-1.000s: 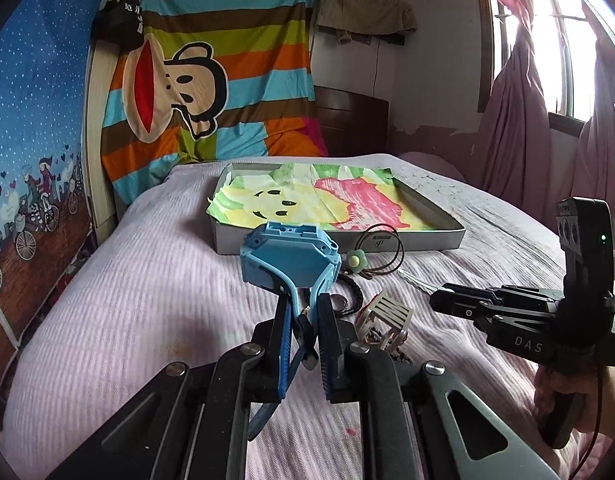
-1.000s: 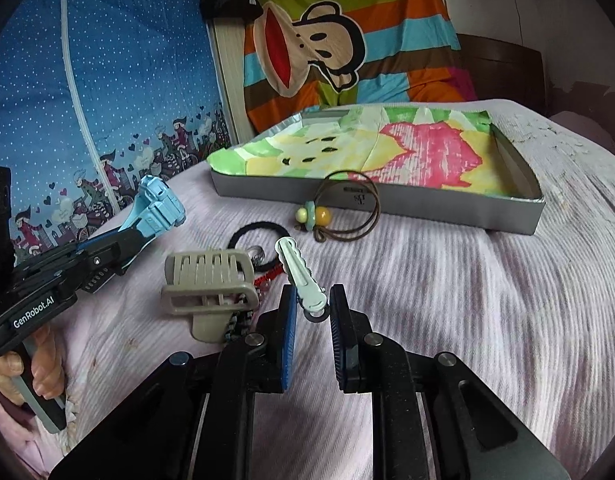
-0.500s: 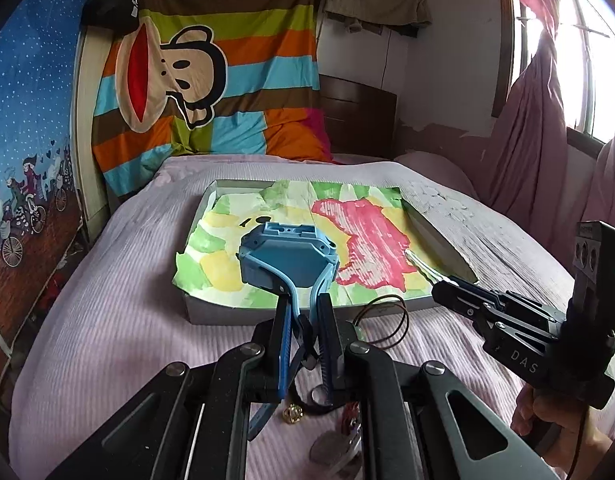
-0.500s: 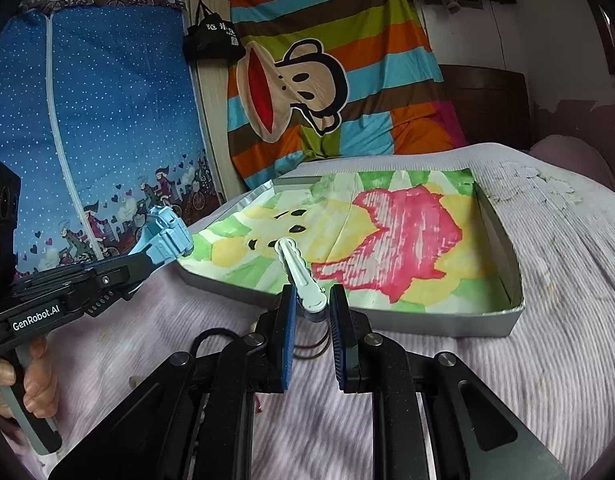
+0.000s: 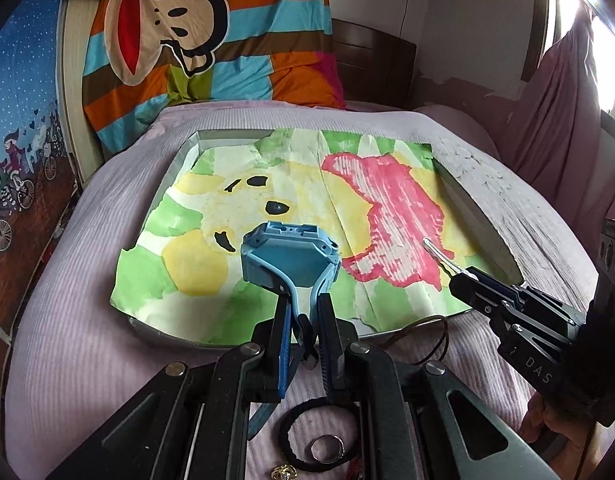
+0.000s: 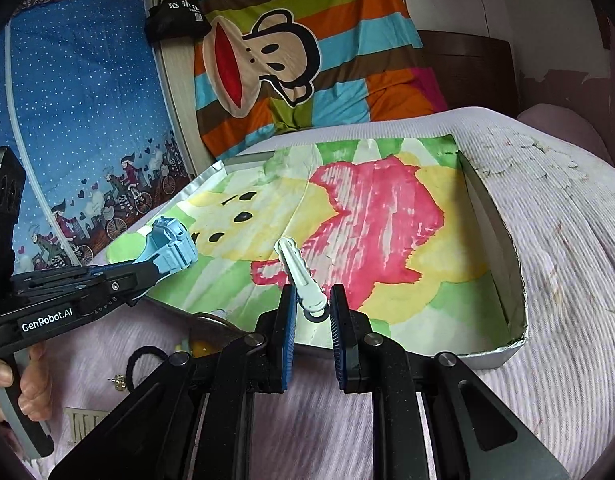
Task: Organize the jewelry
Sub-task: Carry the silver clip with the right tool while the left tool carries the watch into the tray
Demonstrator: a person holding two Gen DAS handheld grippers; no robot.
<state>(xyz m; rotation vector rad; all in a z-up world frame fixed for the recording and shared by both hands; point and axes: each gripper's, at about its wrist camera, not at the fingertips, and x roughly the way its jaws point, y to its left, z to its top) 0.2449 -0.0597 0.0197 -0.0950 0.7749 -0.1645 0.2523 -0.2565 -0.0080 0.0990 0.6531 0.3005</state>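
A shallow grey box lined with a green, yellow and pink painted sheet lies on the lilac bed. My left gripper is shut on the strap of a light blue watch, whose case hangs over the front left of the box. My right gripper is shut on a white hair clip, held above the pink patch near the box's front. In the right wrist view the blue watch sits at the left over the box wall. In the left wrist view the white clip sticks out of the right gripper.
On the bed in front of the box lie a black hair tie, a silver ring, a brown cord loop and a small gold earring. A beige comb clip lies at the lower left. A hand grips the left handle.
Both grippers have moved forward from above the loose items on the bed to over the box, carrying the watch and the white clip with them.
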